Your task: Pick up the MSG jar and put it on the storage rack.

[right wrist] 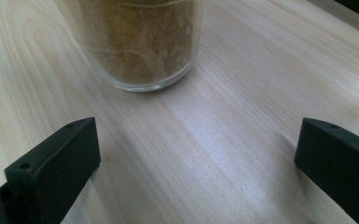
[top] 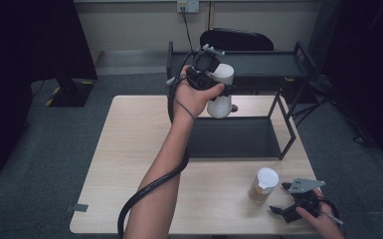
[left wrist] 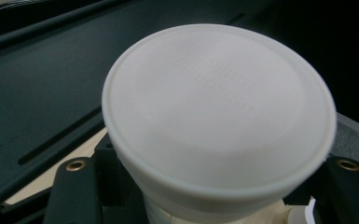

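A person's left hand holds my left gripper [top: 218,88] raised over the black two-tier rack [top: 239,134], level with its upper shelf [top: 258,63]. Its jaws are shut on a white-lidded jar [top: 221,94]. In the left gripper view the white lid [left wrist: 217,112] is close to the camera, with the black fingers [left wrist: 74,186] pressed on the jar below it. A second jar [top: 264,184], clear glass with brown powder [right wrist: 140,42] and a white lid, stands on the table at the front right. My right gripper [top: 277,199] rests just right of it, open, its fingers [right wrist: 56,163] wide apart.
The light wooden table [top: 129,159] has bare room at the left and front. Behind the rack stand a dark chair [top: 236,39] and a wall socket with a cable [top: 187,7]. A dark monitor stand [top: 69,92] is on the floor at the far left.
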A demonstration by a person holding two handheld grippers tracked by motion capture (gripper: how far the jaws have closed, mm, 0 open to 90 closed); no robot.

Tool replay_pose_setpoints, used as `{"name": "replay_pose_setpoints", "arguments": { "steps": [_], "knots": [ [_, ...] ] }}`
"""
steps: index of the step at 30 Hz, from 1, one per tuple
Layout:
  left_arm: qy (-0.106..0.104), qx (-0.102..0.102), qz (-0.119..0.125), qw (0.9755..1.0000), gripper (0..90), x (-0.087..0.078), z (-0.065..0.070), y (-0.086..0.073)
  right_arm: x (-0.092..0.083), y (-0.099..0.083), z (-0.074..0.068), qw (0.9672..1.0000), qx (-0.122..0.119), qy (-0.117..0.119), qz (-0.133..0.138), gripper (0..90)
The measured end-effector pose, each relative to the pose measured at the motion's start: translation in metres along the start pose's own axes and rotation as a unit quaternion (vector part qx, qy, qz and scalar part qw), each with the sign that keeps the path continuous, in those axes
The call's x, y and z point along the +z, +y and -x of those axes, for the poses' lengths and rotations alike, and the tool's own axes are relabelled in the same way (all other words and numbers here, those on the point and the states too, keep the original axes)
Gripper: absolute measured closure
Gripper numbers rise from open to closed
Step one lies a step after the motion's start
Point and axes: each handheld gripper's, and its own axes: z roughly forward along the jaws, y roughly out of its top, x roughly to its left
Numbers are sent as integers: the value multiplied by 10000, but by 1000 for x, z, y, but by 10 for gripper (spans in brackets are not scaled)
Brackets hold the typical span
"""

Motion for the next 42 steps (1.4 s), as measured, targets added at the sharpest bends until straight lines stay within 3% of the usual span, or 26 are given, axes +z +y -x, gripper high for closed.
{"name": "replay_pose_setpoints", "arguments": {
  "steps": [6,25,32,42],
  "knots": [
    [10,34,-60,10000,350,-3,-1,14,0,0,0,10000,-1,0,0,0],
    [-15,-77,116,9999,350,-13,-13,55,0,0,0,10000,0,-1,5,0],
    [107,-56,119,9999,350,-12,-14,75,0,0,0,10000,-7,0,3,0],
    [326,-106,76,9994,349,0,-24,84,0,0,0,10000,-7,0,3,0]
  ]
}}
